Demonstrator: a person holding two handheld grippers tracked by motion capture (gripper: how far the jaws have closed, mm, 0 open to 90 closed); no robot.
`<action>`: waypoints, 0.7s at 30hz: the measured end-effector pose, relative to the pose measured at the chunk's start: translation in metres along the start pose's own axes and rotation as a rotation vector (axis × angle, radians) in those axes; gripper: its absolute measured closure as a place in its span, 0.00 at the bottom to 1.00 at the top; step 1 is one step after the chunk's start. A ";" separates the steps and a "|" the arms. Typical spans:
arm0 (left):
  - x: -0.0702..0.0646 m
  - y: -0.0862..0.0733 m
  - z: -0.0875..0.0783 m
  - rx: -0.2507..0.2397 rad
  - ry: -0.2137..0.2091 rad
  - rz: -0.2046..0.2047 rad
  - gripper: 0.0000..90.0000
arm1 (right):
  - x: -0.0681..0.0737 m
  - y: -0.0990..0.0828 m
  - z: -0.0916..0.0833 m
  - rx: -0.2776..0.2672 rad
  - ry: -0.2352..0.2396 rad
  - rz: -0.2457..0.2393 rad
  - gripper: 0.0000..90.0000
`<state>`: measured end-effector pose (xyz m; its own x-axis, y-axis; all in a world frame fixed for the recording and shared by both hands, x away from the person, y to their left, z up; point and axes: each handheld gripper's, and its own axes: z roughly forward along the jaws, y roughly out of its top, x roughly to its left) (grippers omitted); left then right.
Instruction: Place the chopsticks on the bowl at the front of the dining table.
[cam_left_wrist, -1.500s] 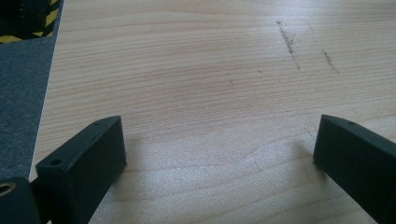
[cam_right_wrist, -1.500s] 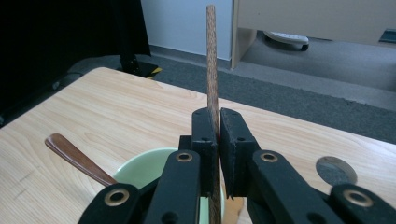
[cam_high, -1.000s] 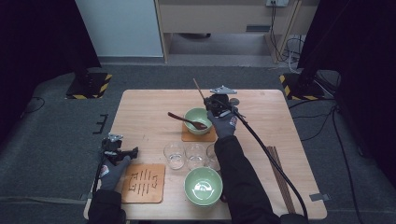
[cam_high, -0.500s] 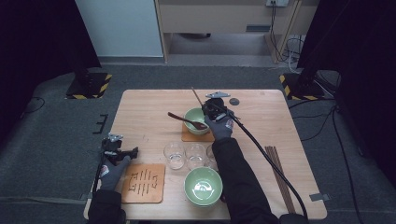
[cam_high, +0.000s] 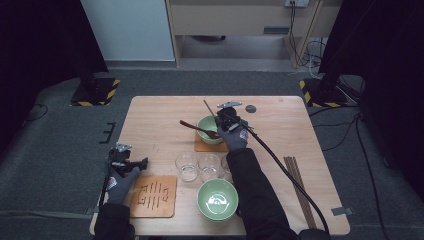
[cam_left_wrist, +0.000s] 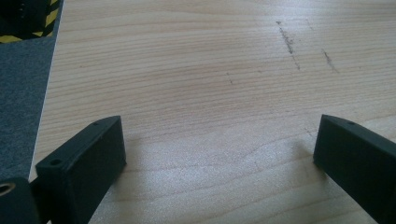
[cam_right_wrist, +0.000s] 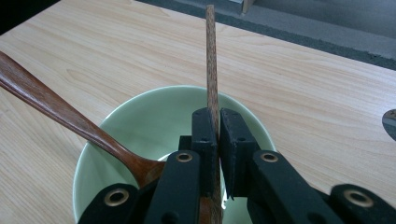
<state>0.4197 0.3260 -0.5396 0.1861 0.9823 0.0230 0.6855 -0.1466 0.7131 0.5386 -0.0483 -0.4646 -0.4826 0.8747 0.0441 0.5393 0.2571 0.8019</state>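
Clamped tight on a single wooden chopstick (cam_right_wrist: 212, 70), the right gripper (cam_high: 226, 119) had come down a little over the last second, so that it hung right over the green bowl (cam_high: 207, 123) at the far middle of the table (cam_high: 150, 125), lower and closer to the rim than a moment before. Seen along its own jaws, the stick ran upward from between the pads and out past the bowl's far edge, while a dark wooden spoon (cam_right_wrist: 70, 116) lay with its head inside the bowl and its handle leaning out over the near-left rim. That bowl sat on a small brown coaster (cam_high: 202, 146). By the look of it, the descent was meant to lay the chopstick in or across the bowl beside the spoon, and release had not yet come. The left gripper (cam_high: 126, 161) rested at the table's near-left edge, jaws spread wide over bare wood and holding nothing. Three clear glasses (cam_high: 186, 165) and a second green bowl (cam_high: 217, 199) stood nearer the person, untouched.
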 end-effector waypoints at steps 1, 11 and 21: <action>0.000 0.000 0.000 0.000 0.000 0.000 0.02 | 0.000 0.000 0.001 0.008 -0.004 -0.005 0.94; 0.000 0.000 0.000 0.000 0.000 0.000 0.02 | 0.000 -0.003 0.007 0.042 -0.012 -0.010 0.94; 0.000 0.000 0.000 0.000 0.000 0.000 0.01 | 0.000 -0.001 0.003 0.013 0.000 -0.016 0.78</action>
<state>0.4197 0.3260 -0.5396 0.1860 0.9823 0.0232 0.6857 -0.1467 0.7130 0.5404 -0.0478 -0.4666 -0.4916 0.8702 0.0316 0.5404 0.2764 0.7947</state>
